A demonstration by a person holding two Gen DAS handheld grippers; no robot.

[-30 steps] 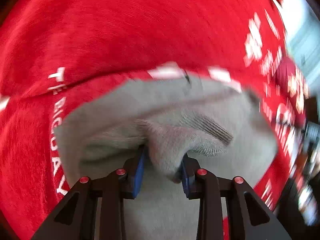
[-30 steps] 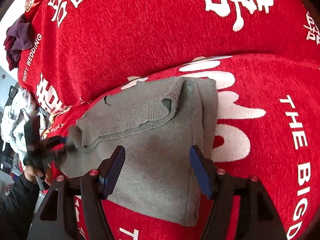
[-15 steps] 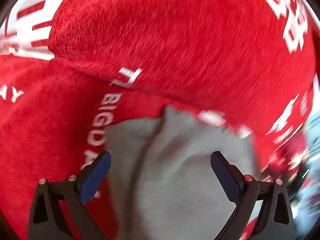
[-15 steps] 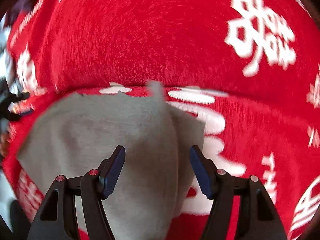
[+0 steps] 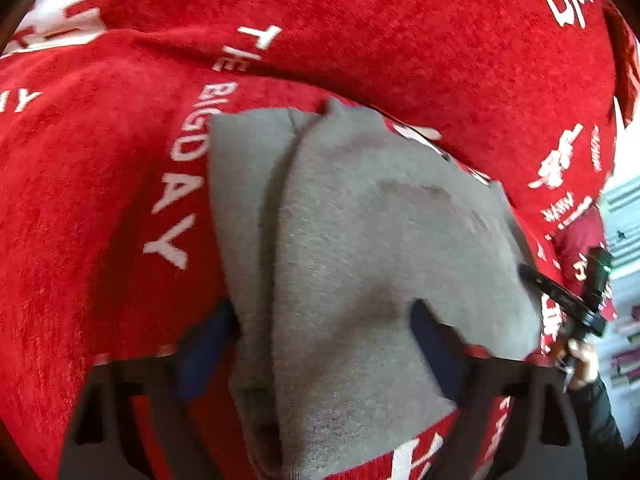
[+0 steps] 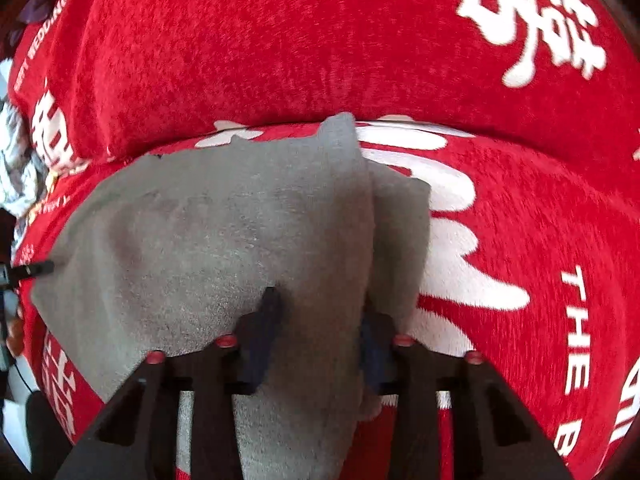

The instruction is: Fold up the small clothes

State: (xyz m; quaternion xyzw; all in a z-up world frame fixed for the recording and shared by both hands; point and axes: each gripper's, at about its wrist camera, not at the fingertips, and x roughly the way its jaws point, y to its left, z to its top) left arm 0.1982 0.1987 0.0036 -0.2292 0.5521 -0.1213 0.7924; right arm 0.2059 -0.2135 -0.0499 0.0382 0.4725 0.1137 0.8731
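Now both grippers' fingers [image 6: 272,320] are closing around the grey garment [image 5: 380,240].

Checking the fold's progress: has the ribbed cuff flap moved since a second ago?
Yes. The grey garment now lies smooth on the red cover; the flap seen earlier is gone from its top.

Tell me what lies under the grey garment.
The grey garment rests on a red cover with white lettering, which shows all around its edges. A lower grey layer sticks out on one side. Whatever is printed directly beneath stays hidden.
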